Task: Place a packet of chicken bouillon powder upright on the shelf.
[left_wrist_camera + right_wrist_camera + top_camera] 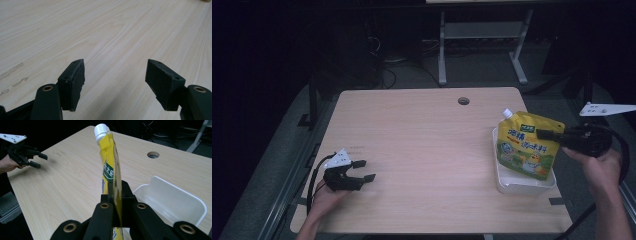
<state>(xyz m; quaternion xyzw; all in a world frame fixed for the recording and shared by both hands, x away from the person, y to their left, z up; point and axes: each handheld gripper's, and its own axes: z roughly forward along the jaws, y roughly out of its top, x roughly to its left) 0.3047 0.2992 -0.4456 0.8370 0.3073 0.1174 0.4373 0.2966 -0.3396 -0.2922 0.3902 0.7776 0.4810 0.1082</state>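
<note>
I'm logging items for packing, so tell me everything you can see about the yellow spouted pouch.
The yellow pouch is a flat, glossy, flexible pack with a white screw cap on a corner spout, a green label with white characters and a cartoon picture low on its front. It is held upright, spout up, above the white tray near the table's right edge. The right gripper is shut on its side edge; whether its bottom touches the tray cannot be told.

The yellow pouch (110, 167) runs edge-on between the right gripper's (115, 195) jaws, its lower end cut off at the frame's bottom. Its printed lettering is too small to read. Beyond the jaws, the white tray's (172, 200) near corner is hidden.
</note>
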